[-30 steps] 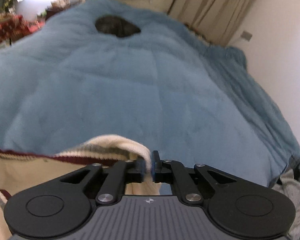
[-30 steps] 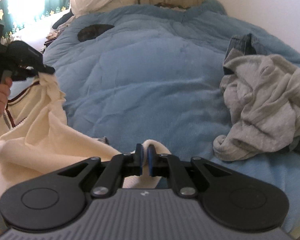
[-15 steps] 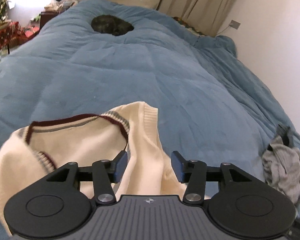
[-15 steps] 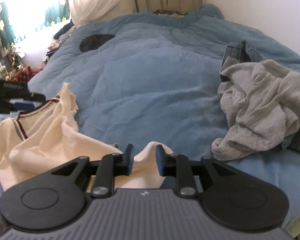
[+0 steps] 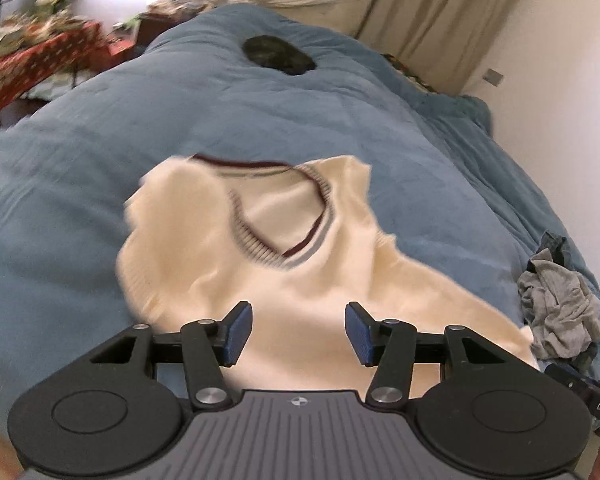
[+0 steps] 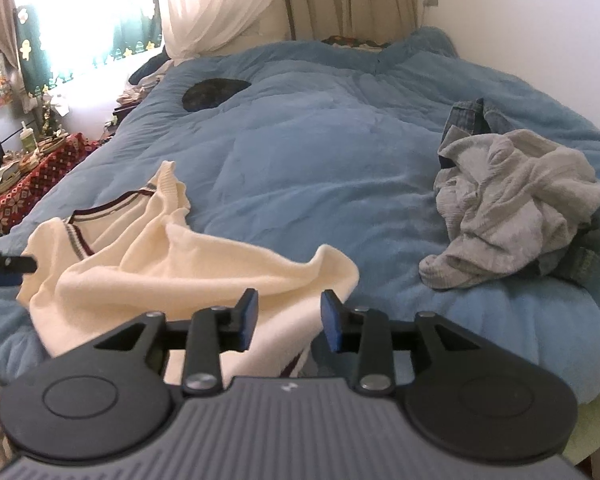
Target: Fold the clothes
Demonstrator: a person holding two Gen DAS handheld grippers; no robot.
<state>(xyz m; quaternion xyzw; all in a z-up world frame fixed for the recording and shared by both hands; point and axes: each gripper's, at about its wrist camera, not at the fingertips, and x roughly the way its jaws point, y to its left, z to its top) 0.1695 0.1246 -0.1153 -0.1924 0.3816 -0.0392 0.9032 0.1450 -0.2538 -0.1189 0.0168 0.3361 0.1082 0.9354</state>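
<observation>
Lying rumpled on the near part of the blue duvet (image 6: 340, 168), the cream V-neck sweater (image 5: 300, 272) has its striped collar toward the far side. The left gripper (image 5: 299, 334) hangs over the sweater's body with jaws spread wide, gripping nothing. The right gripper (image 6: 288, 320) is likewise released above the sweater's near hem. A grey garment pile (image 6: 512, 208) sits to the right, well apart.
</observation>
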